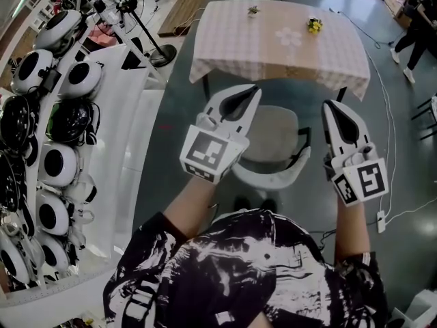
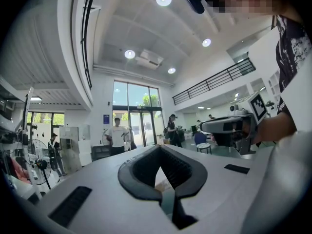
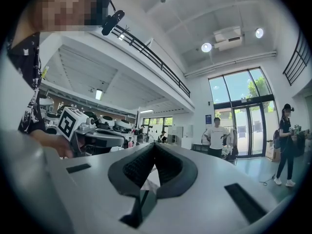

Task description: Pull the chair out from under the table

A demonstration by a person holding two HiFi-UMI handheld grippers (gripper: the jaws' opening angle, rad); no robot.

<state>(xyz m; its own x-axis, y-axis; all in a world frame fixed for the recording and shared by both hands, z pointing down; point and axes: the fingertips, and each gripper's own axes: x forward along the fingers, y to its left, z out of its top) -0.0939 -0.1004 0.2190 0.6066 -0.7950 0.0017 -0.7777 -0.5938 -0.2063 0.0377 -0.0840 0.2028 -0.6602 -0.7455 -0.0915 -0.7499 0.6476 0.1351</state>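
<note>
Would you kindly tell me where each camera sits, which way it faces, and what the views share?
Head view: on the person's head, looking steeply down at chair and checked table; shows forearms, left hand-held gripper, right hand-held gripper.
Left gripper view: on the left hand-held gripper, facing level toward glass doors; shows its shut jaws, the right one.
Right gripper view: likewise, same doors; shut jaws, the left one.
Shared: doors, person in white T-shirt.

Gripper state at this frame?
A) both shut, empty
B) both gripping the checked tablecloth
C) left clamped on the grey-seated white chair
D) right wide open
A: the left gripper and the right gripper each show their jaws closed together with nothing between them, and the grey-seated white chair sits ungripped below them.
</note>
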